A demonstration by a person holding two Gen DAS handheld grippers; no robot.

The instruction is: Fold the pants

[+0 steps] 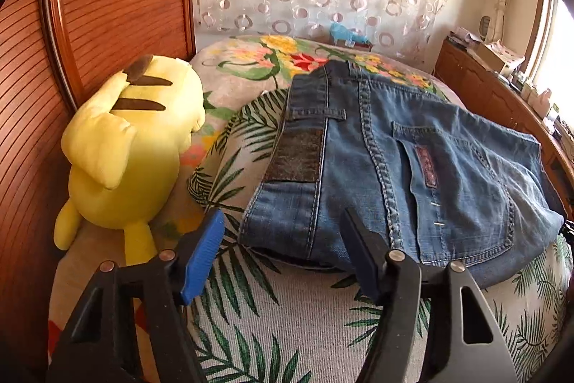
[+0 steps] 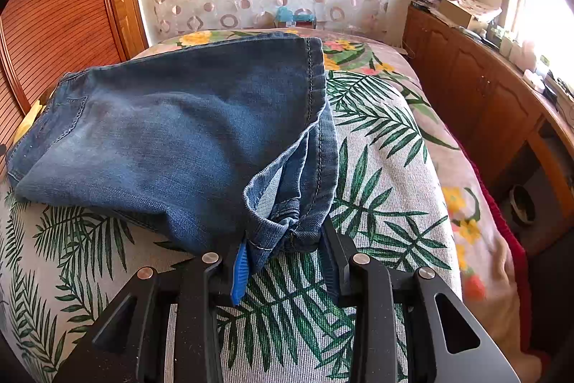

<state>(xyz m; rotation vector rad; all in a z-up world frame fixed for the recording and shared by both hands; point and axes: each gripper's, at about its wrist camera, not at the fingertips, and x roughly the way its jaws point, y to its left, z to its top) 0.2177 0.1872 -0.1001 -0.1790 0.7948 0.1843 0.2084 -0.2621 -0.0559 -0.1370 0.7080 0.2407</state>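
Blue denim pants [image 1: 412, 167] lie folded on the bed, with the waistband, a dark leather patch [image 1: 296, 155] and a back pocket facing up. My left gripper [image 1: 283, 218] stands open at their near left corner; the folded edge lies between its blue pads without being pressed. In the right wrist view the pants [image 2: 179, 139] spread away to the left, with the leg hems [image 2: 315, 117] on the right. My right gripper [image 2: 283, 236] is shut on the bunched hem cloth at the near corner.
A yellow plush toy [image 1: 132, 146] lies left of the pants against the slatted wooden panel [image 1: 107, 6]. The palm-leaf bedspread [image 2: 376, 167] covers the bed. A wooden cabinet [image 2: 484, 96] with clutter runs along the right, and a red blanket [image 2: 509, 239] hangs at the bed's right edge.
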